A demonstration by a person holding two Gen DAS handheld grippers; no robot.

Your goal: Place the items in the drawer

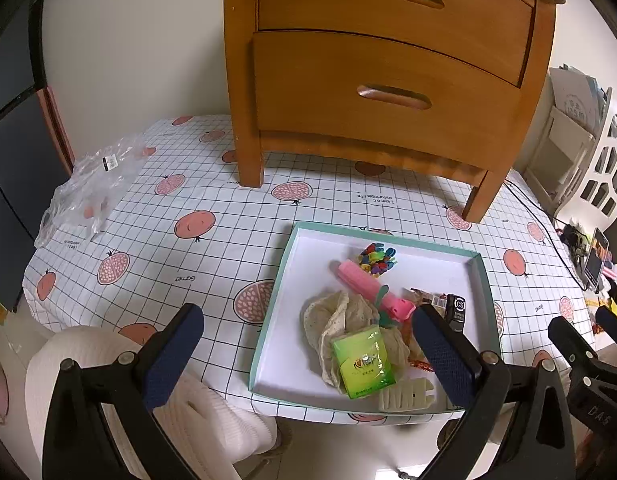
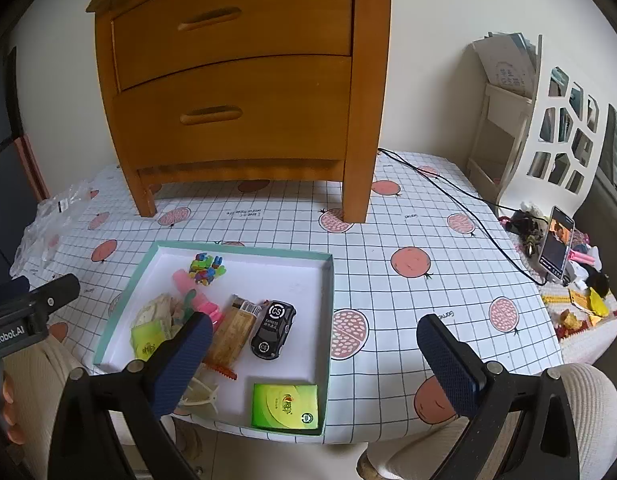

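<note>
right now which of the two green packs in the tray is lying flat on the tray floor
The green pack in the tray's near right corner lies flat on the white floor. The other green pack rests tilted on the crumpled cloth.

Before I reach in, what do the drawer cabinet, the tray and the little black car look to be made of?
Drawer cabinet: wood, orange-brown with a satin sheen, grain faintly visible, carved slot handles.
Tray: likely cardboard, a box lid by its thin walls, teal outside, matte white inside.
Black toy car: probably glossy plastic or painted metal, with printed "CS" badges; the pictures cannot settle which.
</note>
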